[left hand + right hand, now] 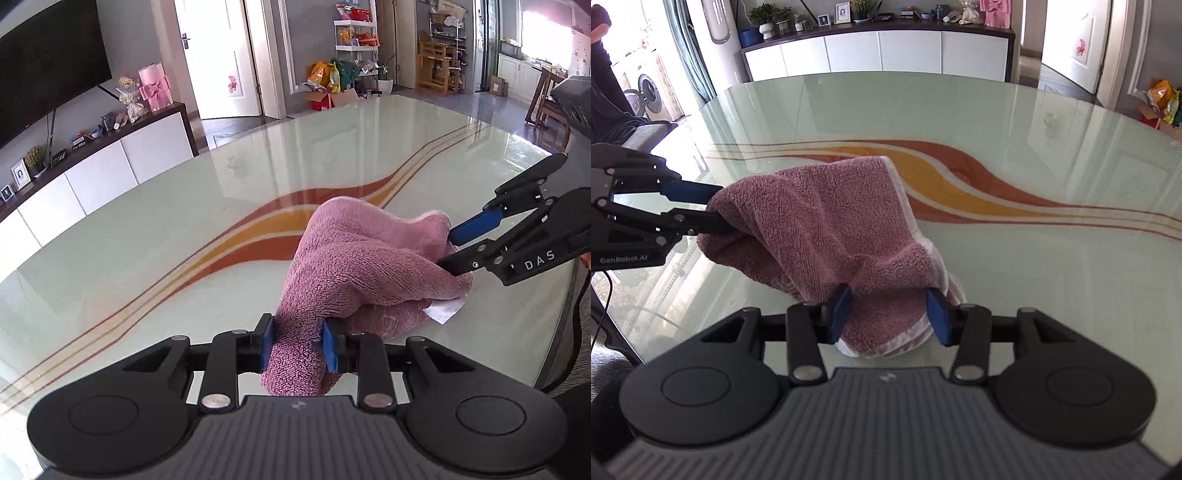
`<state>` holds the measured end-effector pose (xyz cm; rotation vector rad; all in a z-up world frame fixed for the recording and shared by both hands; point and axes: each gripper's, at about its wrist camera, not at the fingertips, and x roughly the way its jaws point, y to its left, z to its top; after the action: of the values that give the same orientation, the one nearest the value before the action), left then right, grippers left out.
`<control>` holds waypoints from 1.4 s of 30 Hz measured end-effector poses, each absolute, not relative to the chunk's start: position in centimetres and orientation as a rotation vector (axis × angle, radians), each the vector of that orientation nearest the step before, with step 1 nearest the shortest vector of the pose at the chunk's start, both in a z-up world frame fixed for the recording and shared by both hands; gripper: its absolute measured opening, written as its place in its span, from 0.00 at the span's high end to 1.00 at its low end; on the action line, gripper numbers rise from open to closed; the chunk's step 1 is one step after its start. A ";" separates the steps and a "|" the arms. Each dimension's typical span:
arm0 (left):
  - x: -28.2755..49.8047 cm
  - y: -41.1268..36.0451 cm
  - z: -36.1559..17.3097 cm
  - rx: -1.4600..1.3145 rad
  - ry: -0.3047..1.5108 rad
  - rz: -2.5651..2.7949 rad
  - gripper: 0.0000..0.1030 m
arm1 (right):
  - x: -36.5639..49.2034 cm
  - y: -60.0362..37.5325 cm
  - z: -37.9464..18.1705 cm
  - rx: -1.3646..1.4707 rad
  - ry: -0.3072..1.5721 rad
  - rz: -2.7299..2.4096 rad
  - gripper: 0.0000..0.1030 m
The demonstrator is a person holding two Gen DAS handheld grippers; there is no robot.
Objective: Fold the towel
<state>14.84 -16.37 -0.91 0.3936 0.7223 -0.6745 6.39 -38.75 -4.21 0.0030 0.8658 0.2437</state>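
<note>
Closest to the left wrist camera, the left gripper has its two blue pads pressed against a bunched end of the pink towel, so its jaws stand partly closed with the cloth pinched between them. From there the towel rises in a hump over the glass table and runs off to the right, where the right gripper bites its far end; one blue finger lies on top of the cloth and a black one under it, the jaws nearly closed on the fabric. A white label sticks out below the towel near that grip. Orange and yellow stripes cross the tabletop under the cloth. A white cabinet stands beyond the table on the left.

Closest to the right wrist camera, the right gripper holds the towel between its blue pads, jaws partly closed around a thick fold with a white hem showing on the right side. The cloth hangs between the two tools, lifted above the table along most of its length. At the left, the left gripper clamps the other end, its fingers close together on the cloth.
</note>
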 end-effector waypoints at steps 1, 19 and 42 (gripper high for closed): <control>15.0 -16.2 -1.0 0.390 0.729 -0.674 0.70 | 6.4 -38.6 -4.2 0.000 0.866 0.249 0.55; 13.4 -12.9 0.1 0.387 0.715 -0.747 0.69 | 7.1 -37.3 -5.0 -0.014 0.851 0.270 0.45; 11.7 -18.1 -1.7 0.410 0.792 -0.810 0.71 | 6.3 -34.9 -3.8 -0.098 0.831 0.366 0.53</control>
<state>11.66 -18.15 -1.75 0.4103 0.7916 -0.8099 6.29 -34.86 -3.80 -0.0983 0.8305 0.3659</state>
